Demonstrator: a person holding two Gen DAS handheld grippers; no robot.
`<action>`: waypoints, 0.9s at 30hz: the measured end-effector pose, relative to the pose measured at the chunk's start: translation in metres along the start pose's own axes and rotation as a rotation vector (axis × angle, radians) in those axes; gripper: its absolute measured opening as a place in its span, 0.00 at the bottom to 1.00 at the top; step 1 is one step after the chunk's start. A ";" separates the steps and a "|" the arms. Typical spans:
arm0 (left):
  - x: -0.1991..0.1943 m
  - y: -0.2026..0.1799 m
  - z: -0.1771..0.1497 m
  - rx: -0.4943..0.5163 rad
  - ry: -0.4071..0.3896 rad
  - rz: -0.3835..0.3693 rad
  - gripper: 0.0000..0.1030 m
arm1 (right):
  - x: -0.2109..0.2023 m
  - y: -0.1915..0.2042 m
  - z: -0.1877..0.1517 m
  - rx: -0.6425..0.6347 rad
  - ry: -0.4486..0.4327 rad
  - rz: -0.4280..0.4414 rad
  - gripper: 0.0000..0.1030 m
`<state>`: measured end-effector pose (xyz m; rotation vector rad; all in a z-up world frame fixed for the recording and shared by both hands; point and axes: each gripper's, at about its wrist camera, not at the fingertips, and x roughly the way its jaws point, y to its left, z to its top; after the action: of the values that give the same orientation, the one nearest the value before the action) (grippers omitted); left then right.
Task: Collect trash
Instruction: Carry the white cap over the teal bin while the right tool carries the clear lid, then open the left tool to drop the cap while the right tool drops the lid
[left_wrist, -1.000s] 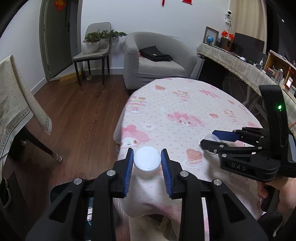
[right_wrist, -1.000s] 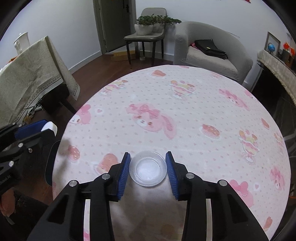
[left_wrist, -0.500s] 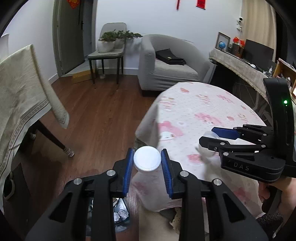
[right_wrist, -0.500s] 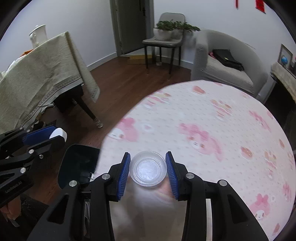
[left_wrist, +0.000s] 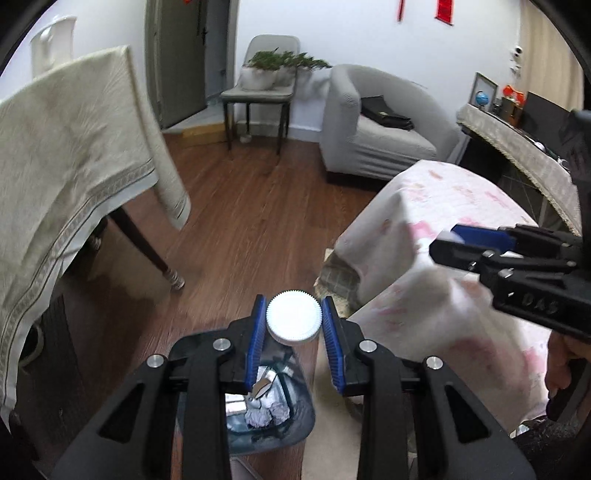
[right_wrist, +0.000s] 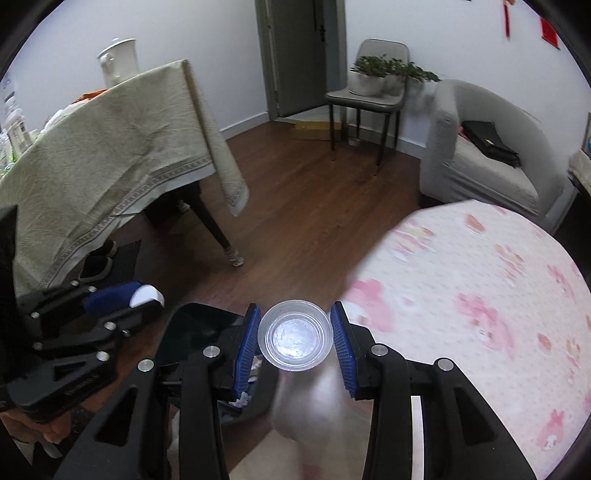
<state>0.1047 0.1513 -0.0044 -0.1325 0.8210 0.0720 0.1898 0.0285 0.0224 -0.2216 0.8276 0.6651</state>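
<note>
Left tongs (left_wrist: 293, 325) grip the white-capped bottle (left_wrist: 293, 320), right tongs (right_wrist: 294, 339) the clear cup (right_wrist: 294, 339); centre both over the bin (left_wrist: 269, 417) at six o'clock before releasing.

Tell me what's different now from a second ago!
Both grippers swung away from the pink tablecloth toward the floor. A second ago the table filled both views; now the dark trash bin, with crumpled trash inside, sits below the left gripper. What stayed: the left gripper is clamped on the white-capped bottle, and the right gripper grips the clear plastic cup. Nothing was dropped.
</note>
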 end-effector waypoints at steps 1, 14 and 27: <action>0.000 0.004 -0.001 -0.003 0.002 0.006 0.32 | 0.002 0.006 0.002 -0.006 -0.002 0.008 0.39; 0.035 0.073 -0.040 -0.092 0.130 0.078 0.32 | 0.038 0.058 0.011 -0.049 0.021 0.082 0.39; 0.079 0.103 -0.089 -0.094 0.307 0.125 0.32 | 0.064 0.085 0.016 -0.057 0.042 0.129 0.39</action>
<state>0.0827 0.2409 -0.1314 -0.1841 1.1327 0.2122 0.1778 0.1309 -0.0089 -0.2360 0.8694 0.8079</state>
